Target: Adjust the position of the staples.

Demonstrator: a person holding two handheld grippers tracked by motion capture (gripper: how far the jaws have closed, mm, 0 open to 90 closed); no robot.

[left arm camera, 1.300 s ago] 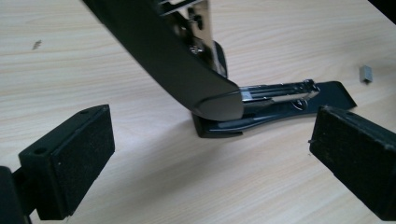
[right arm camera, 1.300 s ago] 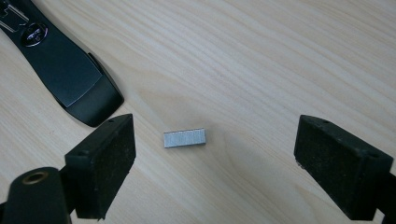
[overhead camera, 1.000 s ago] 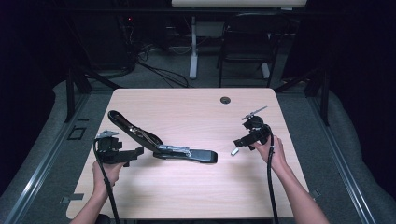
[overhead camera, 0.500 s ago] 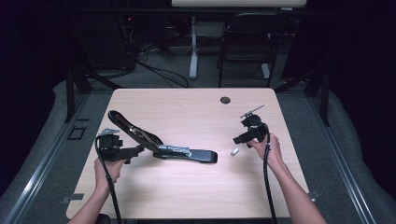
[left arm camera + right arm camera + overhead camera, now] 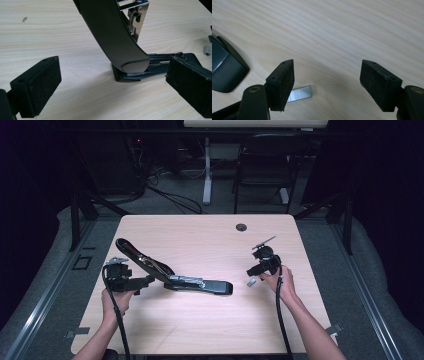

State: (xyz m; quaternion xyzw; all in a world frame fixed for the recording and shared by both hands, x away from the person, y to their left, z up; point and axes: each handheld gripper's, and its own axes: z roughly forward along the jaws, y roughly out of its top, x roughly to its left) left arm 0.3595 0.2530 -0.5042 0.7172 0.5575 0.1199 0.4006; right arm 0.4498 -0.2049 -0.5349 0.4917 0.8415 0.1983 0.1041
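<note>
the staple strip [image 5: 299, 94], light, stiff and brittle, lies near the table's [image 5: 200, 230] right edge, best pinched across its long sides, between the right gripper's [image 5: 332, 85] jaws, which have just been closing but hold nothing, while the left gripper [image 5: 112, 85] gapes empty around the stapler [image 5: 197, 284].

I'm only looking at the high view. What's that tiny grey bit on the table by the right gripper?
Observer: In the right gripper view it is a flat strip of staples lying on the table, partly behind one pad.
Operator: Did the right gripper grab it?
Observer: No. The right gripper has just been closing its jaws, but they stand apart and the strip lies beside one pad, not squeezed.
Operator: And the left one, is it holding the stapler?
Observer: No. In the left gripper view the left gripper is open, its pads on either side of the open stapler with gaps between.
</note>
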